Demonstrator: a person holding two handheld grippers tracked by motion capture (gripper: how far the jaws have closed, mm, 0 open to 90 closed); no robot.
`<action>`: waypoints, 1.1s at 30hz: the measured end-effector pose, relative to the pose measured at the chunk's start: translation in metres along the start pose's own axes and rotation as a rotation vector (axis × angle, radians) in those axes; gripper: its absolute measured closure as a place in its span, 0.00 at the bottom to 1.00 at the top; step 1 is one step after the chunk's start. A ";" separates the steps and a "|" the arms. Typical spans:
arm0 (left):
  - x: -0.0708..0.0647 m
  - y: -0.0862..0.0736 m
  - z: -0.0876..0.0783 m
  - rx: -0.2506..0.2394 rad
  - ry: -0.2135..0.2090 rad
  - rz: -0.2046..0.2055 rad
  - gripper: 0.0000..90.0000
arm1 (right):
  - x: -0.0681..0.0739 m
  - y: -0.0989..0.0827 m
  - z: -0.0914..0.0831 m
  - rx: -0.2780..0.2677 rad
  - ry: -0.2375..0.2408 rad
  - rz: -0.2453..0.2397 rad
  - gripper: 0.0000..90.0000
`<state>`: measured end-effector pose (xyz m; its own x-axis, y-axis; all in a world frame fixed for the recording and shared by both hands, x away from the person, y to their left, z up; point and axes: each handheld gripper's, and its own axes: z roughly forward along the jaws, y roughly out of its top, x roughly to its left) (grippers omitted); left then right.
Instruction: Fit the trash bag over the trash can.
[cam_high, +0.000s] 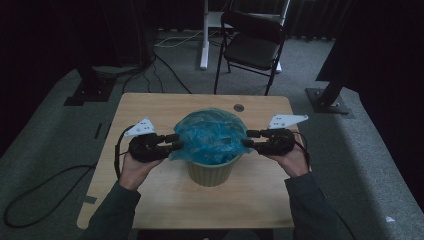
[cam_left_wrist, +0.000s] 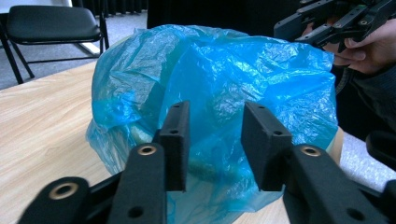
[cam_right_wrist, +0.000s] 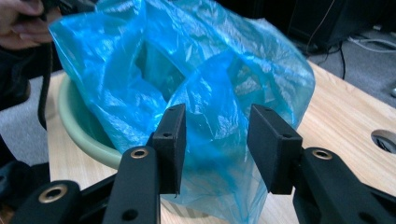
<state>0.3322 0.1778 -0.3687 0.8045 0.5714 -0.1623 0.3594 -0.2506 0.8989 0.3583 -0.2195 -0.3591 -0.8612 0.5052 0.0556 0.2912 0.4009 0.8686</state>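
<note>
Blue bag (cam_high: 210, 136): lining green bin (cam_high: 211, 171), mid counter (cam_high: 150, 200).
Left gripper (cam_high: 176, 141): jaws apart, nothing pinched, at bag's left edge.
Right gripper (cam_high: 248, 138): same, opposite side.
Tip: pinch both rim edges evenly, then stretch over bin lip.

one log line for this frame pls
left gripper: open, beside blue bag | right gripper: open, beside bag | bag: draped over green bin

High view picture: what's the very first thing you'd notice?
The crinkly blue plastic bag puffing out of a pale green bin in the middle of the wooden table. On either side of it sit the left gripper and the right gripper, jaws open. Behind the table stands a black folding chair.
</note>
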 end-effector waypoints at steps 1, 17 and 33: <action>0.000 0.000 0.001 0.002 0.003 0.004 0.72 | 0.000 0.000 0.002 0.007 -0.001 -0.003 0.64; -0.007 -0.007 -0.006 -0.005 -0.024 0.033 0.99 | 0.010 -0.004 -0.005 0.007 0.010 -0.029 0.99; -0.003 0.004 -0.007 -0.081 -0.033 0.006 0.67 | 0.012 -0.007 -0.005 0.000 0.034 -0.029 0.99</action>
<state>0.3277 0.1800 -0.3620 0.8220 0.5438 -0.1693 0.3164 -0.1889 0.9296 0.3438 -0.2194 -0.3620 -0.8828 0.4675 0.0472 0.2663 0.4151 0.8699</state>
